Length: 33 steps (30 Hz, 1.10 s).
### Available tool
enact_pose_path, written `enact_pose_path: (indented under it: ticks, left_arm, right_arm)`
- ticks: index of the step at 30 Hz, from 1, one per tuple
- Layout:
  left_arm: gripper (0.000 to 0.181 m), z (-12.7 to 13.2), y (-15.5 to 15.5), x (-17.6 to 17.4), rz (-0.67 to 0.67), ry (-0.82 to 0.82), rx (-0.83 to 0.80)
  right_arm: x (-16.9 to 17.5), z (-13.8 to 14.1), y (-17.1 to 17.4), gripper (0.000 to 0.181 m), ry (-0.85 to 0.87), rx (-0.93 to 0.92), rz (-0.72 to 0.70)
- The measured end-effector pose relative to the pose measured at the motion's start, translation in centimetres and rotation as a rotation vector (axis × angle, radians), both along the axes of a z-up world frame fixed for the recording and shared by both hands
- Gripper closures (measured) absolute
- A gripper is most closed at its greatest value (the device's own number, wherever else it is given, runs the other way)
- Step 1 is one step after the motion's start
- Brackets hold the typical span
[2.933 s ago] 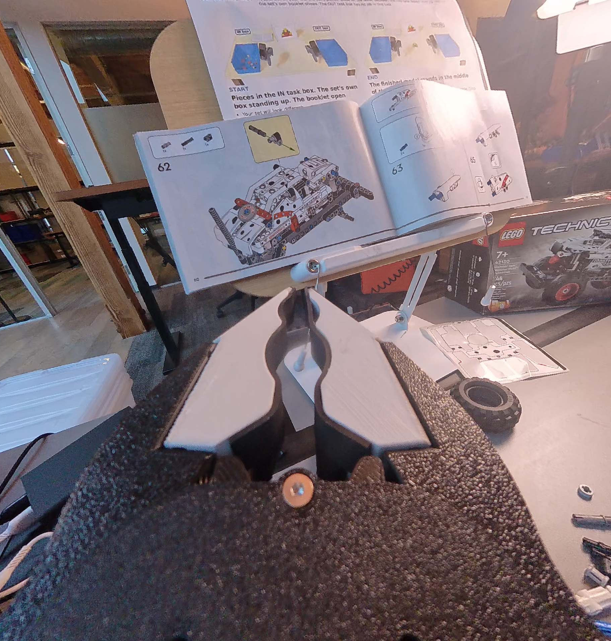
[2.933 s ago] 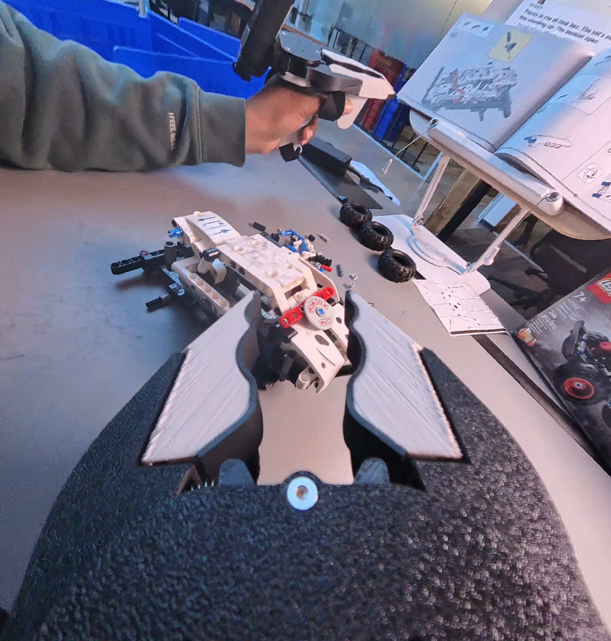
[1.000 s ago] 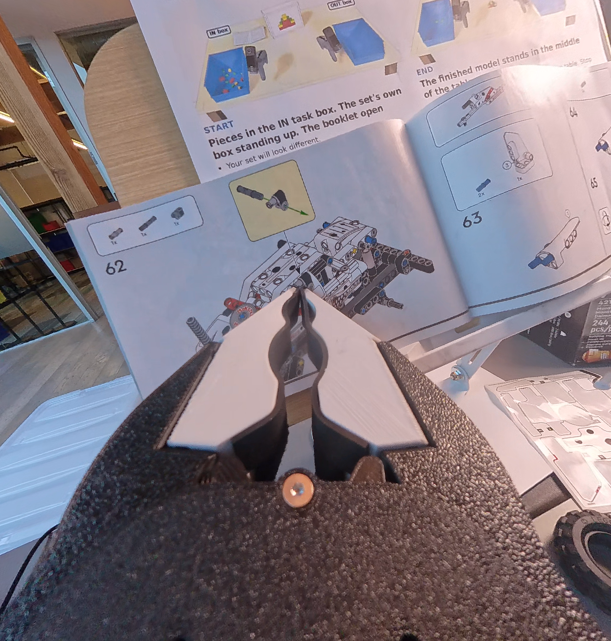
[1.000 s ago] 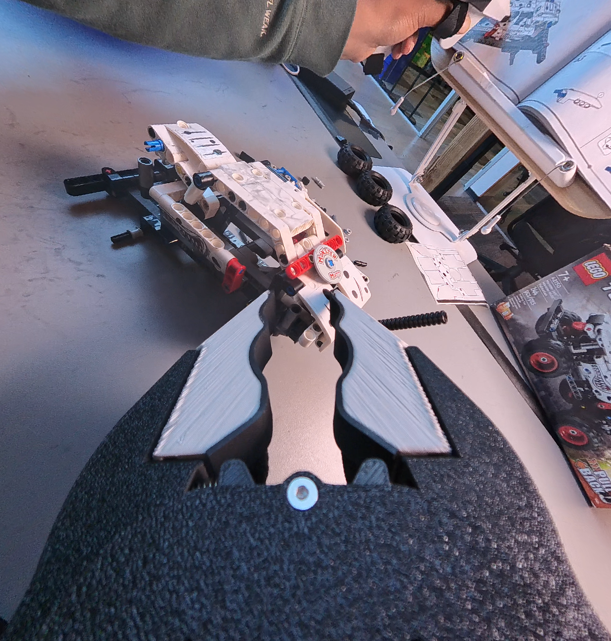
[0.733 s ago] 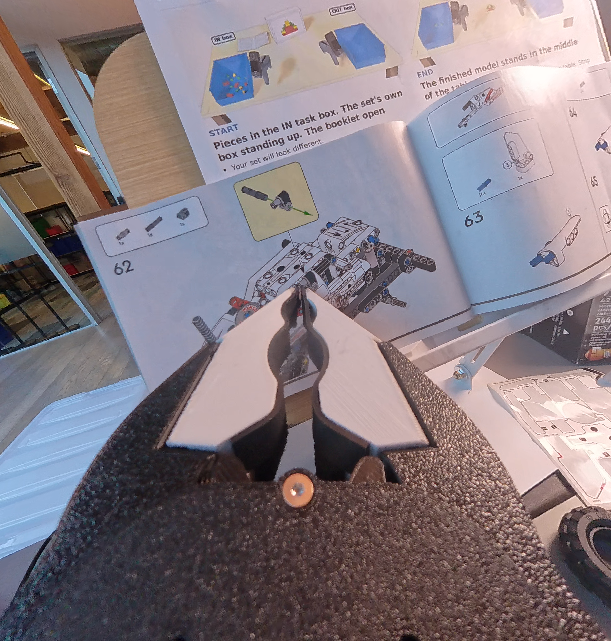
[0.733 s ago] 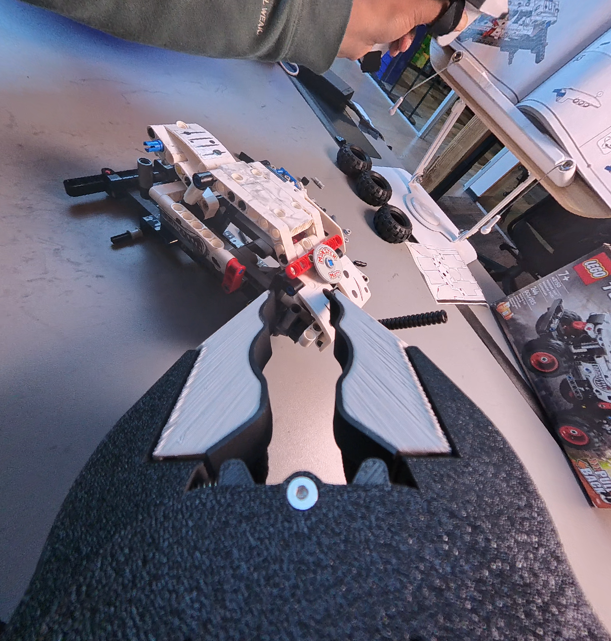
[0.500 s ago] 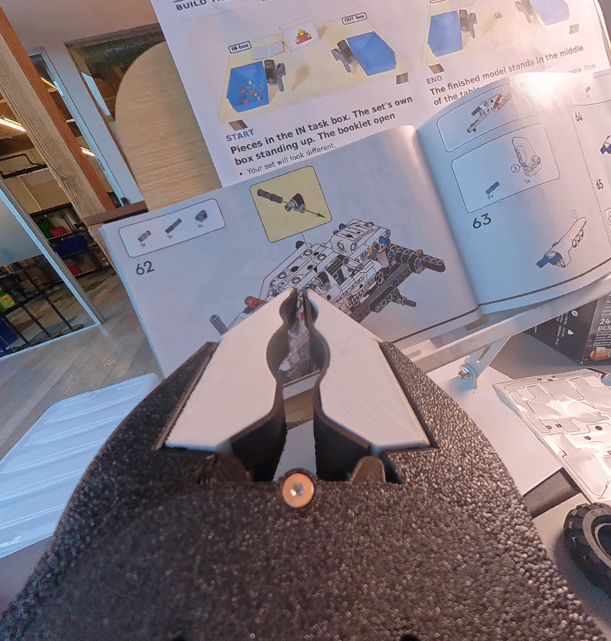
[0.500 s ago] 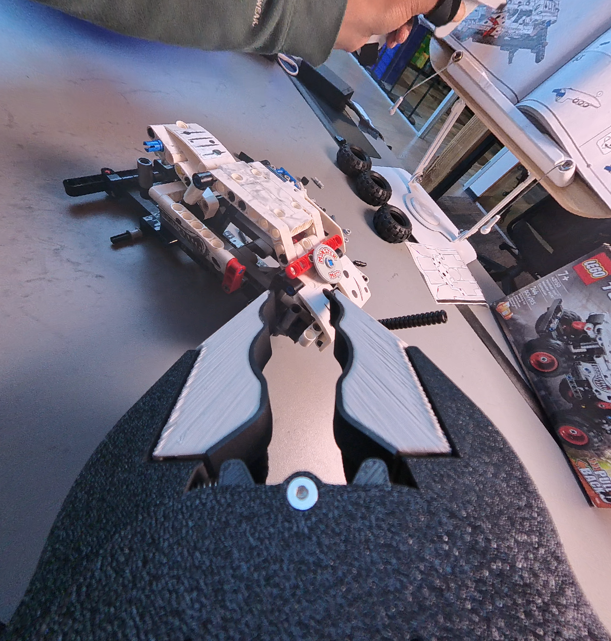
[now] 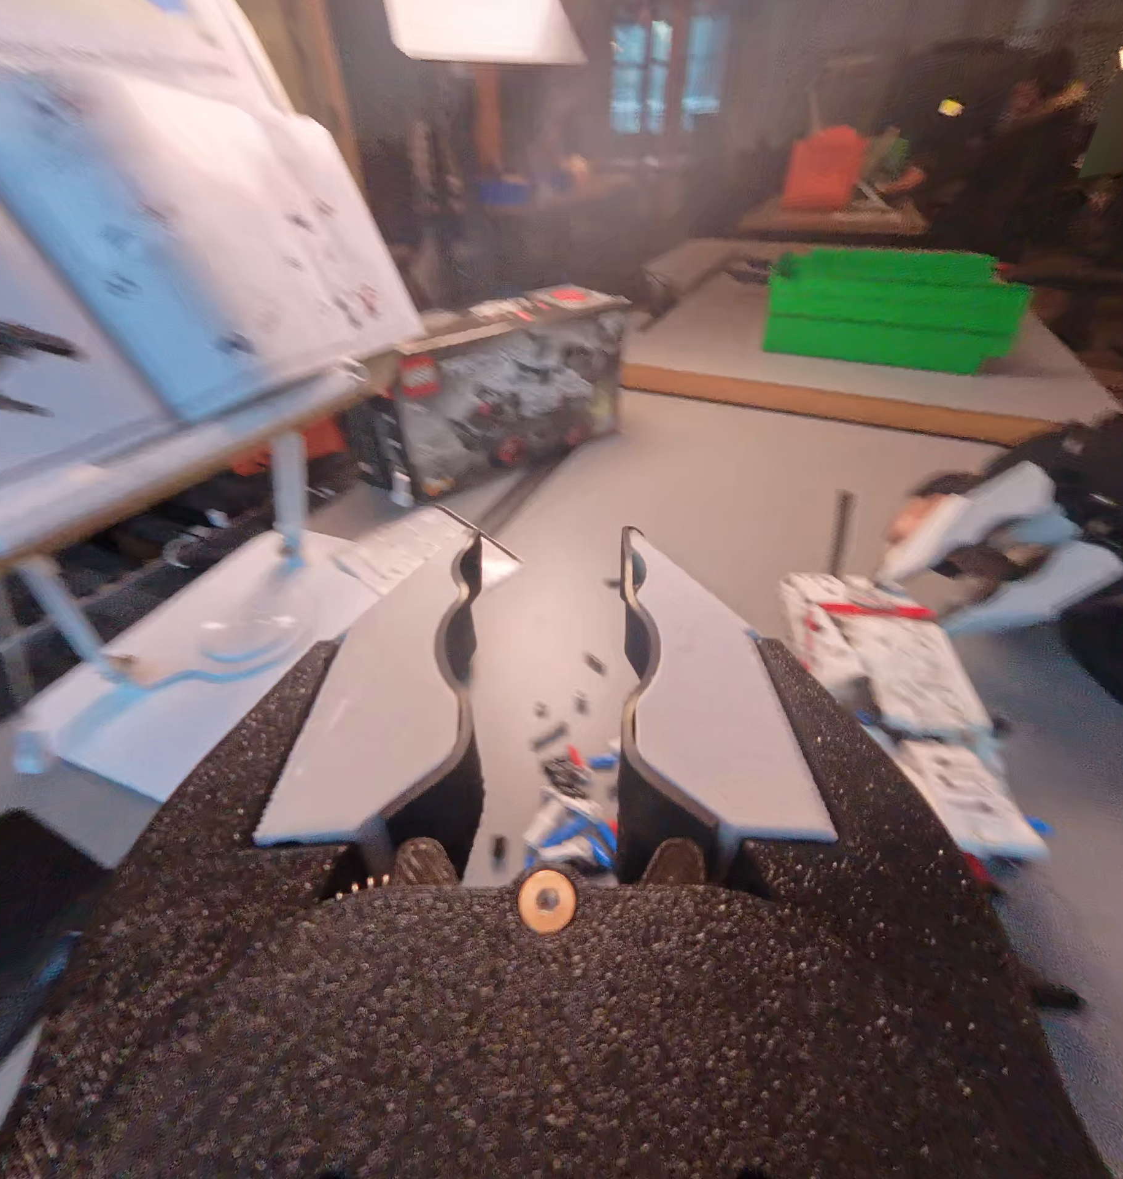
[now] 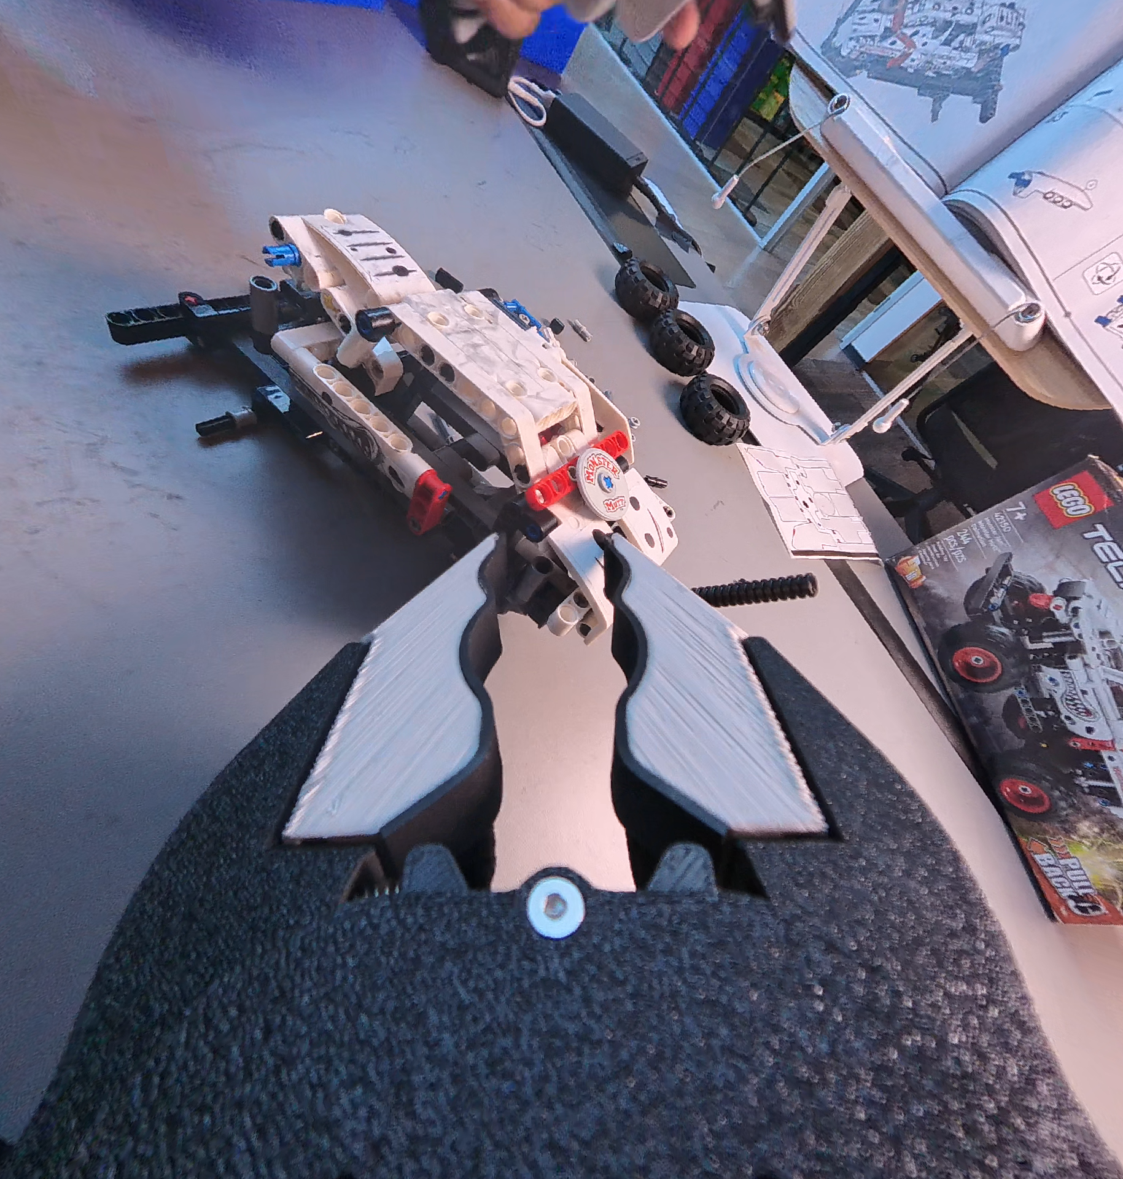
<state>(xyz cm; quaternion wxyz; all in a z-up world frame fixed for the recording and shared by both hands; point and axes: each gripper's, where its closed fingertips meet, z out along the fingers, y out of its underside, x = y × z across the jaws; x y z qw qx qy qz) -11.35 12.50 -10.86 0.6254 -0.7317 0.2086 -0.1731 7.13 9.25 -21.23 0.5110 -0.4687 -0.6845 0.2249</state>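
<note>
Gripping model truck nose: right gripper | left gripper view blurred

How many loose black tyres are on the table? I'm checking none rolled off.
3, in a row between the white model and the book stand's base: far tyre, middle tyre, near tyre. More may be hidden outside the view.

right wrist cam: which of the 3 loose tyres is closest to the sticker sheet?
The tyre at the near end of the row, beside the stand's white base; the sticker sheet lies just past it.
</note>
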Motion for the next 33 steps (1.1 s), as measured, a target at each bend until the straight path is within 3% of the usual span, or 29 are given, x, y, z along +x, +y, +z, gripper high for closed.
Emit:
enact_pose_path:
  ticks: [2, 5, 7, 10, 15, 18, 21, 26, 30, 33]
  left_arm:
    - [0.134, -3.7, -4.1, 4.2, -0.199, -0.038, -0.180]
    - [0.111, -8.4, -9.8, 9.1, -0.420, -0.102, -0.436]
    - [0.108, -10.2, -11.7, 10.7, -0.454, -0.074, -0.472]
    - [0.126, -12.1, -11.7, 11.2, -0.376, 0.024, -0.442]
    - [0.127, -12.2, -12.2, 12.5, -0.333, 0.056, -0.440]
    - [0.134, -12.2, -13.9, 14.3, -0.391, 0.072, -0.444]
    - [0.129, -12.5, -14.9, 16.8, -0.426, 0.084, -0.412]
    - [0.120, -13.3, -16.7, 20.3, -0.522, 0.263, -0.304]
    - [0.129, -10.6, -17.4, 19.5, -0.547, 0.146, -0.264]
    - [0.131, -8.1, -16.6, 17.0, -0.463, 0.048, -0.210]
  right_arm:
    - [0.1, 0.1, 0.0, 0.155, -0.002, 0.008, -0.002]
    - [0.5, 0.4, -0.3, 0.161, 0.003, -0.017, 0.016]
    - [0.7, 0.4, -0.7, 0.161, -0.004, -0.049, 0.025]
    - [0.7, 0.4, -1.2, 0.161, -0.007, -0.050, 0.014]
    - [0.3, 0.6, -0.5, 0.167, 0.013, -0.037, -0.077]
    - [0.1, 0.6, 0.5, 0.168, 0.044, -0.067, -0.125]
    - [-0.3, -0.4, 0.9, 0.175, 0.026, -0.112, -0.152]
    - [0.2, -0.4, 2.4, 0.164, 0.020, -0.177, -0.231]
    - [1.6, 2.7, 2.0, 0.152, 0.104, -0.284, -0.290]
    - [1.4, 4.7, -1.5, 0.125, 0.129, -0.414, -0.292]
